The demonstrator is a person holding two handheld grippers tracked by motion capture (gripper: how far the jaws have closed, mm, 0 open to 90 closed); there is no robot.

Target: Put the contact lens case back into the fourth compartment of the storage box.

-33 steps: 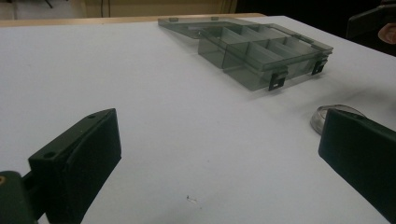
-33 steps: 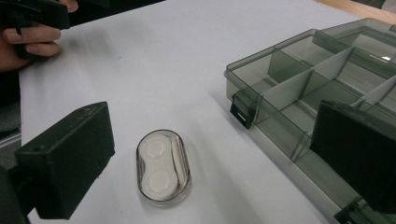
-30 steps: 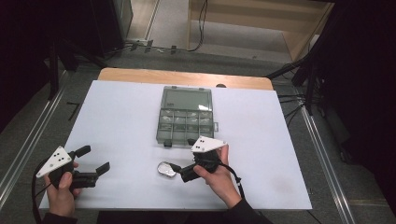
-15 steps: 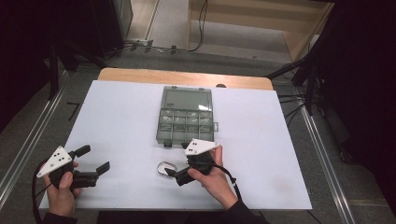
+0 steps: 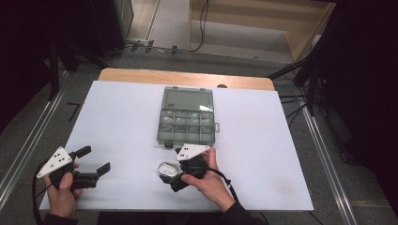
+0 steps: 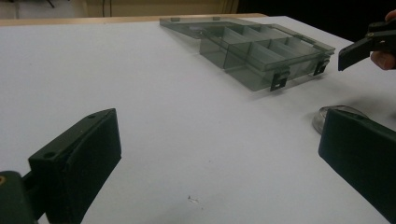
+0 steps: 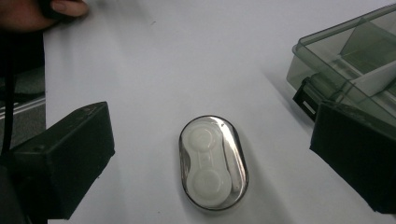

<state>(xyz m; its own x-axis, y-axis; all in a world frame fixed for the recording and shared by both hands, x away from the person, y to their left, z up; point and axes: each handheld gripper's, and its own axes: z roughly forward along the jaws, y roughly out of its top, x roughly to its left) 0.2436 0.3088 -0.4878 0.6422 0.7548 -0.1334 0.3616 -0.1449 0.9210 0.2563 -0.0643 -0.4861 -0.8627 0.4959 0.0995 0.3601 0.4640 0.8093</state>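
From the high view, the small oval case with a shiny silver rim and white top (image 5: 167,170) lies flat on the white matte tabletop (image 5: 122,117), just in front of the smoky translucent plastic compartment box (image 5: 187,123) and near the table's front edge. Its long axis runs roughly left to right there, slightly slanted. The right gripper (image 5: 174,179), black with a grey three-cornered plate on top, sits just beside the case, one jaw at its near side; the jaws stand wide. The left gripper (image 5: 94,161) rests well apart at the front left corner, jaws spread wide with nothing between them. The box lies open, its flat lid folded back away from the person, the tray split into small rectangular cells.

In the left gripper view, the gripper (image 6: 219,154) shows two blocky black jaws far apart over bare table. The oval case (image 6: 338,114) peeks out past the right-hand jaw, low and glossy. The box (image 6: 261,49) sits beyond, with dark latches on its front wall.

In the right gripper view, the gripper (image 7: 212,163) straddles the case (image 7: 213,162) with clear gaps on both sides. The case's long axis points along the jaws, tilted slightly. Two round raised white domes sit end to end inside the mirror-like rim. A corner of the box (image 7: 345,60) is at upper right
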